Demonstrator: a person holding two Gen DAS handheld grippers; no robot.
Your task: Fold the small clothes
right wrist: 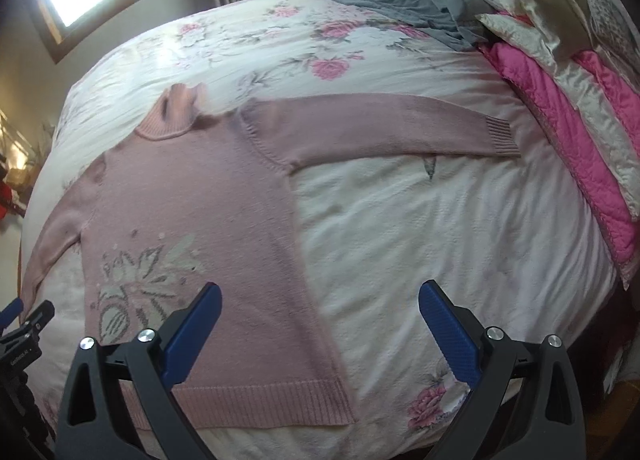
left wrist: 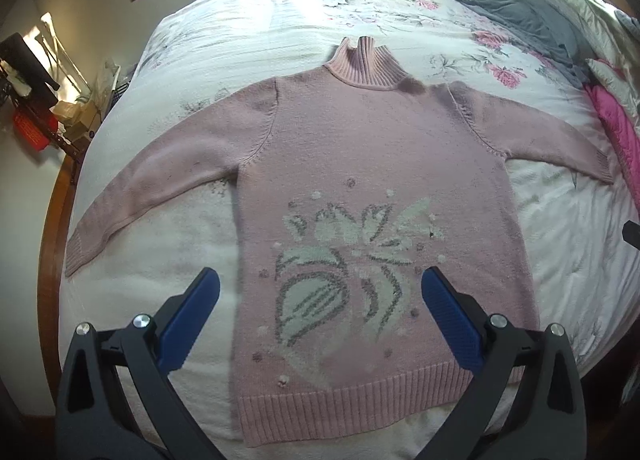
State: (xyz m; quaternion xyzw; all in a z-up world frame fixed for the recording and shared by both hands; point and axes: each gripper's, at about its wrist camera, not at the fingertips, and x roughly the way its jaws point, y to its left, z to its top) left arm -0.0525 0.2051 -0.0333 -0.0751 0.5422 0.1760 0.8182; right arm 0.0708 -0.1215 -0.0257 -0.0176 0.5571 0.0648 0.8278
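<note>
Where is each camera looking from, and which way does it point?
Left wrist: sits on the left gripper, above the hem, looking up the pink sweater toward the window; its open blue fingers show.
Right wrist: sits on the right gripper, over the sweater's right side, facing the pillows; its open fingers and the left gripper show.
Both see the sweater and floral bedspread.

Left gripper (left wrist: 320,316) fingers spread wide and empty, right gripper (right wrist: 320,320) likewise wide apart, holding nothing
</note>
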